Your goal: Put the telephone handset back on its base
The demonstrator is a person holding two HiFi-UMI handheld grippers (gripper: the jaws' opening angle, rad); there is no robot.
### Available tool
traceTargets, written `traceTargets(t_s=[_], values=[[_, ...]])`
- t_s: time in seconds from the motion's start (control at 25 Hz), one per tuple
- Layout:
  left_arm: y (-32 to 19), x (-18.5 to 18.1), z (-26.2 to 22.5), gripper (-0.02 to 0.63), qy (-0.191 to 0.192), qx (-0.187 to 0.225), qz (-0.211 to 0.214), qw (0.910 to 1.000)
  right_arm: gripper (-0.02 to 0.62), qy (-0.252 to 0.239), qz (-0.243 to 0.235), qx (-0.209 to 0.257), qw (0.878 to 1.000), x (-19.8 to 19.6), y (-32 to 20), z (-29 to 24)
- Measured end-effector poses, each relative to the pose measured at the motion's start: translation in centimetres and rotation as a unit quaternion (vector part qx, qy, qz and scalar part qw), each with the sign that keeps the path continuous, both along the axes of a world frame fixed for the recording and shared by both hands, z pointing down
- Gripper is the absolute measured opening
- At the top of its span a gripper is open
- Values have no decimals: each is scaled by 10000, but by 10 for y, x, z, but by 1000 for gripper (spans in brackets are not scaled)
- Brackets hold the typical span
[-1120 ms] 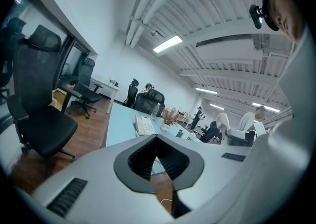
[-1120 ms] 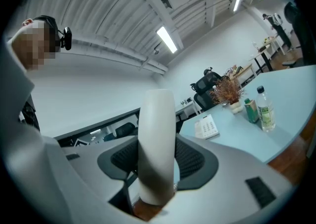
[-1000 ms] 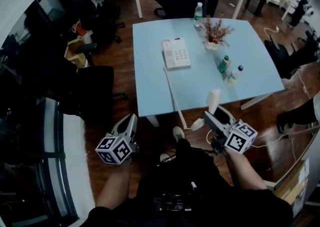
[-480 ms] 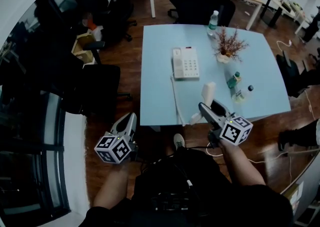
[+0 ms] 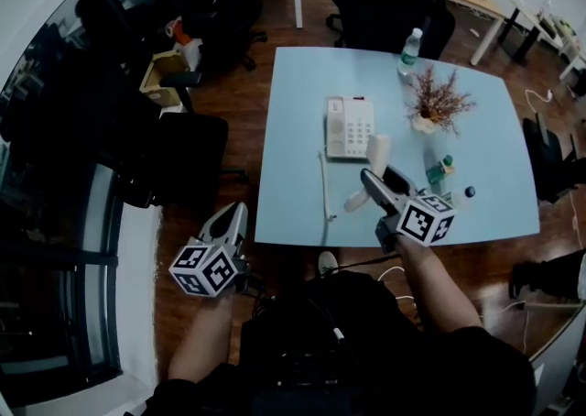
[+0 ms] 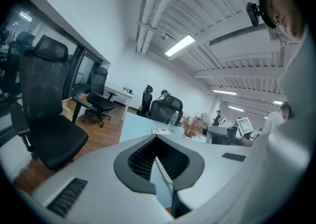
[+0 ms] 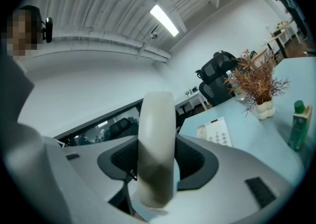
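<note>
- Far left: left tool closed on nothing, held low off the near-left corner of the bench, over the floor. No part in this step, by the look of it.
- Next along: cord trailing from the near-left of the base down the bench to its near edge. Where it goes from there is too thin to trace.
- Mid-bench: base lying flat, keypad to the right, empty cradle strip along its left side.
- Just near-right of the base: handset off its cradle and lifted clear of the bench, tilted, upper end close to the base's near-right corner.
- Around the handset's middle: right tool clamped across it, jaws spread wide to either side, pads pressing on the pale shell in the right gripper view.
- Step in hand, as a judgement: carry nearly done, handset brought up beside the base but not yet over the cradle.
- Next move, likely: shift left across the keypad, turn the handset to lie along the cradle strip, lower until seated, then release. Best done with the cord kept out from underneath.
- Further right: dried plant in a vase and small bottles, near the right tool's path but apart from it. No swing that way needed.
</note>
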State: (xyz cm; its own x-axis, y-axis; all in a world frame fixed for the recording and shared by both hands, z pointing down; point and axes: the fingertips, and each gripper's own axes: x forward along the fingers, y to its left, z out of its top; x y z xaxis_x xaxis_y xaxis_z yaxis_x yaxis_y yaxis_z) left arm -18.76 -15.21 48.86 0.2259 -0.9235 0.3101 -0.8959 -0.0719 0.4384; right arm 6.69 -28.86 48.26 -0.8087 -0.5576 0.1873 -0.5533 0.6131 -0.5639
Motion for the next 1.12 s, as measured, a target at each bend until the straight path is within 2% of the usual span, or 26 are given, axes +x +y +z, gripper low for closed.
traceTargets(t_s=[0.2, 0.44, 0.64, 0.88, 1.12], values=[[-5, -6, 3, 0, -85, -114, -200, 9997, 241, 128, 45, -284, 9995, -19, -58, 28], [-3, -19, 10, 0, -38, -318, -624, 9975, 242, 807, 108, -554, 9951, -54, -142, 86], [5, -34, 16, 0, -22, -445, -1015, 9938, 242, 1287, 281, -879, 9874, -77, -193, 134], [11, -45, 18, 0, 58, -585, -1384, 9886, 242, 1622, 454, -1569, 9731, -92, -221, 178], [11, -48, 21, 0, 75, -650, -1549, 9858, 244, 1734, 460, -1583, 9710, -103, -229, 187]])
